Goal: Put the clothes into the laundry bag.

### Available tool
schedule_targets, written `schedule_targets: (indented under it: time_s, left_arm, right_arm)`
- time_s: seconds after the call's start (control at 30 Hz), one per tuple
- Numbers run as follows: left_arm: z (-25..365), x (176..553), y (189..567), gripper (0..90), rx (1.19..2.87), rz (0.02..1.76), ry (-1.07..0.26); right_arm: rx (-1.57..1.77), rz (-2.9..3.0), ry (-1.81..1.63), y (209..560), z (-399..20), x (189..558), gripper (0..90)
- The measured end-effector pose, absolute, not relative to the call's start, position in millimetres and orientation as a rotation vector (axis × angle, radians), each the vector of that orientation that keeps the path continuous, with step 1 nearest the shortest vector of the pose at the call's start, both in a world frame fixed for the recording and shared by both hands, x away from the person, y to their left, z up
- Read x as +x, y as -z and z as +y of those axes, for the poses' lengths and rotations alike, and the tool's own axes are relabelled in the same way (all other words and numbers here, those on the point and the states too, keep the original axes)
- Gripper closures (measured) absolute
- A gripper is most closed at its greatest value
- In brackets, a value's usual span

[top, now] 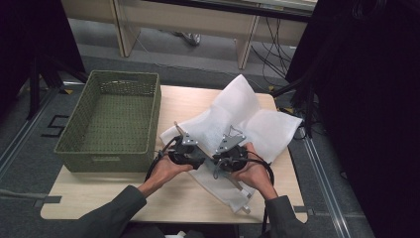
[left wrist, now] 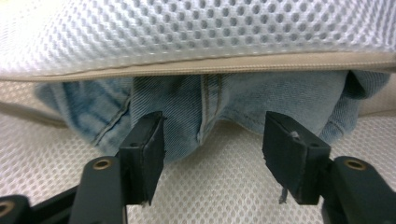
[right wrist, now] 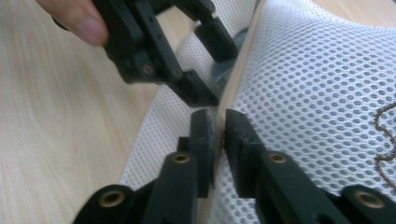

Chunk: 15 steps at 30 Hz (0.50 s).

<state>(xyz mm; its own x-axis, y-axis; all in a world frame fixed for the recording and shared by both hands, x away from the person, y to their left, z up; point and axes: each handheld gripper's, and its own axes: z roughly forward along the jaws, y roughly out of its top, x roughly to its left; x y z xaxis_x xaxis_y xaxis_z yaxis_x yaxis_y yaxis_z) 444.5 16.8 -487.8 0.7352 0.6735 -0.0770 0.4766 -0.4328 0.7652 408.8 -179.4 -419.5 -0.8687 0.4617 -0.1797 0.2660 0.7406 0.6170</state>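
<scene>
A white mesh bag (top: 257, 121) lies flat on the wooden table (top: 163, 198). Its beige zipper edge (left wrist: 224, 65) is lifted, and blue denim (left wrist: 243, 95) sits inside the mouth. My left gripper (left wrist: 212, 140) is open, its jaws on either side of a denim fold without pressing it. In the right gripper view the left gripper (right wrist: 210, 65) sits at the bag's mouth, just beyond my right gripper (right wrist: 219, 126), whose jaws pinch the bag's edge (right wrist: 236, 74). From above, the left gripper (top: 187, 151) and right gripper (top: 229, 157) are close together at the bag's near-left side.
A green woven basket (top: 74, 116) stands at the table's left, close to the bag's corner. A person's thumb (right wrist: 74, 18) rests on the left gripper. Bare wood (right wrist: 56, 121) lies to the left of the bag. Cables trail from both grippers toward the front edge.
</scene>
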Motion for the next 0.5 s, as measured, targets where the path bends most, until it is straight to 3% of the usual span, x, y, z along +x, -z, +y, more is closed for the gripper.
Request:
schedule_targets:
  time_s: [0.03,0.5]
  left_arm:
    - [15,445,488,39.0,2.110,0.875,-0.307]
    - [-6,436,488,37.6,2.114,0.822,-0.258]
  right_arm:
    - [0.565,2.589,-0.849,419,-179,405,72.6]
    - [0.652,2.439,-0.806,412,-205,373,58.3]
